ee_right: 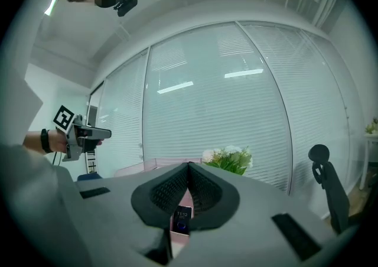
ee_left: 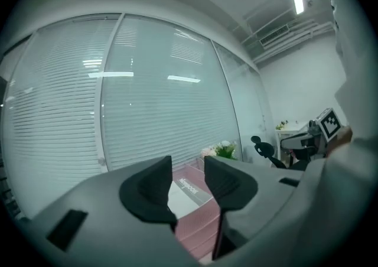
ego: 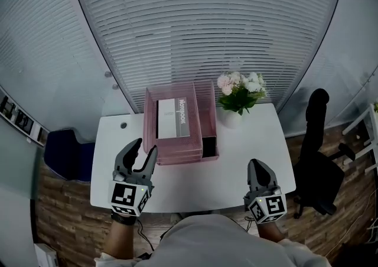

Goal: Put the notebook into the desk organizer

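The notebook [ego: 173,118] lies flat in the top tray of the pink mesh desk organizer [ego: 205,101], its white cover up and a grey band with print along its right edge. In the left gripper view the notebook [ee_left: 185,192] shows in the same tray, beyond the jaws and untouched. The organizer stands at the back of the white table [ego: 242,168], close to the window blinds [ego: 207,23]. Just to its right sits a white vase [ego: 231,119] with pink and white flowers [ego: 240,90].

The left gripper [ego: 146,146] is held over the table's near left part, in front of the organizer and apart from it. Its jaws stand partly apart, with nothing between them. The right gripper [ego: 258,163] is held over the table's near right edge, well away from the organizer. In its own view the right gripper [ee_right: 189,168] has its jaws together, the pads meeting at the tips, and it grips nothing.

A black office chair [ego: 316,162] stands on the wooden floor [ego: 65,207] to the right of the table
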### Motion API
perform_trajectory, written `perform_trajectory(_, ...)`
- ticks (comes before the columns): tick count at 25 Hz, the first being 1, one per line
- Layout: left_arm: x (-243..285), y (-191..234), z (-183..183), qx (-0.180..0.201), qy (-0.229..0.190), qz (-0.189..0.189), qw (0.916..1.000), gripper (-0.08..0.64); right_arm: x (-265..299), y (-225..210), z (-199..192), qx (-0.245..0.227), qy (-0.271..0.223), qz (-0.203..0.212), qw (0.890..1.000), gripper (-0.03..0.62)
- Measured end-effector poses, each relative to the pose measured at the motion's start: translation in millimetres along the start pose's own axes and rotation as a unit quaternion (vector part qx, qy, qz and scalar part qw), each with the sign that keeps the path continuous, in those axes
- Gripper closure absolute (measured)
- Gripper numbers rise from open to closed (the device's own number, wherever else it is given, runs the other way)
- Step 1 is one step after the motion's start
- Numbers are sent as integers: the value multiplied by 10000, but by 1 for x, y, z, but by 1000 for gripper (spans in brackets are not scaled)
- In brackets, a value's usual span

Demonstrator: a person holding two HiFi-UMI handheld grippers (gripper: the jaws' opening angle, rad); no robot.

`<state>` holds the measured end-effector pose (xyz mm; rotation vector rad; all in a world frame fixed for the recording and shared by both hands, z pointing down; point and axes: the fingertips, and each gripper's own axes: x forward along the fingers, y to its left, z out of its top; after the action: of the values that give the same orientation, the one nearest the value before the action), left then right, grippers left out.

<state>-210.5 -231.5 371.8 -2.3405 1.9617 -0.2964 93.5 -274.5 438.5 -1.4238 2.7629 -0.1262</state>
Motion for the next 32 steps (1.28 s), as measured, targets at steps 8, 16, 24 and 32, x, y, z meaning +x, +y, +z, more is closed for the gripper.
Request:
perform_trajectory(8, -53, -2, -37, -721, -69, 608, 9955, 470, 3, 20, 7, -125, -34, 194, 9997, 578)
perform_trajectory(16, -75, 3, -56, -841, -103, 949, 9919, 545, 5, 35, 5, -187, -7, 264, 9995, 578)
perform_trajectory(24, -80, 5, -67, -942, -21, 979, 9907, 551, 9, 49, 6, -293, -13, 320, 9991, 580)
perform_trajectory(32, -79, 13, -69, -932, -34, 966, 9909, 551, 12, 54, 7, -277, -35, 292, 9992, 580)
